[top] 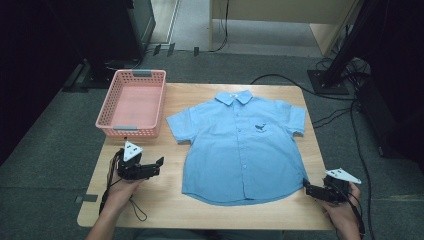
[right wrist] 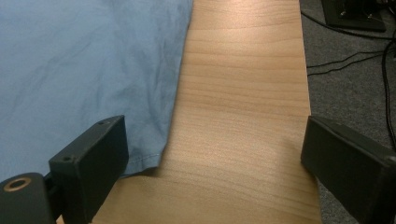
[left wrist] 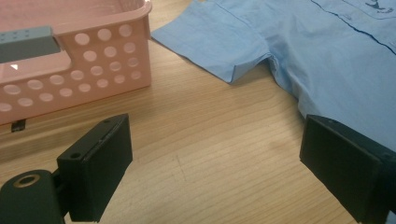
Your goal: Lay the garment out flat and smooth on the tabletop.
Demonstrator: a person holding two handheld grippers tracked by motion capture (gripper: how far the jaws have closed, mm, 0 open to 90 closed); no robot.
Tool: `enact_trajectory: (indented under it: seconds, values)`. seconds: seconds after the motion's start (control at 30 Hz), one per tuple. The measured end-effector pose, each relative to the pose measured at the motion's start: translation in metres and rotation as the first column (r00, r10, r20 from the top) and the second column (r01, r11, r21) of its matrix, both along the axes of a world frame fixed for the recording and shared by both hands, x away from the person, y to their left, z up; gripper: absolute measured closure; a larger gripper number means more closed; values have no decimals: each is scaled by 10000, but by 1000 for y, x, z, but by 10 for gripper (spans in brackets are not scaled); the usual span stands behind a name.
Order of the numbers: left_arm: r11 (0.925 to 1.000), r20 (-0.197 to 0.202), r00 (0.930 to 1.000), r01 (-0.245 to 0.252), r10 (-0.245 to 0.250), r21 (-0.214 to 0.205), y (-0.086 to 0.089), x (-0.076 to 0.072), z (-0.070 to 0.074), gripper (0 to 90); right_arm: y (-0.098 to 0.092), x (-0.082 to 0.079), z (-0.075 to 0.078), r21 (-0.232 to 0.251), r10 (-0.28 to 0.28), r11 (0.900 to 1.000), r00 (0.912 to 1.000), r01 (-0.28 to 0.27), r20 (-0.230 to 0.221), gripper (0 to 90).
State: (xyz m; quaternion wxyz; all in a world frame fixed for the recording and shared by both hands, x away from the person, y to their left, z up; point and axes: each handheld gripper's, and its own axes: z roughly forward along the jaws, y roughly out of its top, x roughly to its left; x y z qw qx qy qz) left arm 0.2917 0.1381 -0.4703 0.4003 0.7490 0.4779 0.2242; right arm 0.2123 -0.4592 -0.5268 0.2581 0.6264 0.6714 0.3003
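On the wooden table, your blue short-sleeved shirt lies flat, buttoned, collar away from you.

Your right gripper sits at the shirt's lower hem corner, jaws wide with nothing between them, likely poised to pinch that corner. Your left gripper, jaws also wide and empty, hovers over bare wood between the pink basket and the shirt's side.

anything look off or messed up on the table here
Nothing stands out. The light blue short-sleeved shirt lies flat and buttoned, collar away from the person, on the wooden table. The pink perforated plastic basket sits upright at the table's far left corner. Nothing looks spilled or damaged.
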Motion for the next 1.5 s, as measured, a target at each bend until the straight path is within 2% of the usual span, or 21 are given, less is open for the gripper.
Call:
enact_trajectory:
  seconds: [1.0,1.5]
  values:
    - [9982,-295,9979,-570,575,167,31,-15,-15,98,0,0,0,-6,9,10000,10000,-9,-3,70]
    - [9932,-547,9919,-1130,1143,267,57,-27,-28,97,0,0,0,-27,26,10000,10000,-26,3,70]
